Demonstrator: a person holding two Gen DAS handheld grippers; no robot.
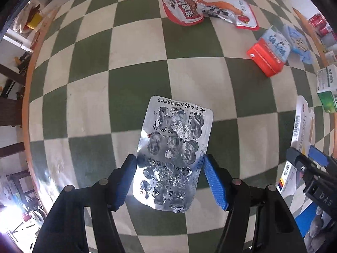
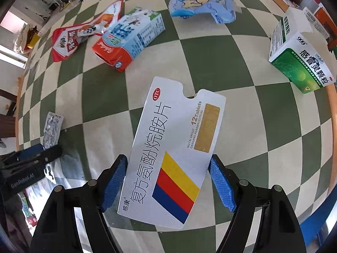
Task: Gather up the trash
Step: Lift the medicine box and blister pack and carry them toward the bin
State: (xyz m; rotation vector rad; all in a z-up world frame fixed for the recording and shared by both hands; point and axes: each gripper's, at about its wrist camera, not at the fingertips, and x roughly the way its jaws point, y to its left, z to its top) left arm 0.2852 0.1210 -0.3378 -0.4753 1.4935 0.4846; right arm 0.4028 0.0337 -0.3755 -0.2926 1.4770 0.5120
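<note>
My left gripper (image 1: 170, 164) is shut on an empty silver blister pack (image 1: 174, 147), its blue pads (image 1: 212, 179) pressing both long edges, held above the green-and-cream checkered table (image 1: 134, 67). My right gripper (image 2: 168, 166) is shut on a flat white pill box (image 2: 174, 149) with yellow, red and blue stripes. In the right wrist view the left gripper (image 2: 40, 154) and blister pack (image 2: 51, 129) show at the left. In the left wrist view the right gripper (image 1: 309, 162) and pill box (image 1: 301, 126) show at the right edge.
On the table lie a red snack bag (image 1: 189, 8) (image 2: 71, 40), a red-and-blue milk carton (image 1: 269, 52) (image 2: 128, 40), a light blue wrapper (image 2: 200, 4) (image 1: 299, 42) and a green-and-white medicine box (image 2: 299, 52) (image 1: 328, 88). The round table's wooden rim (image 2: 331, 105) curves on both sides.
</note>
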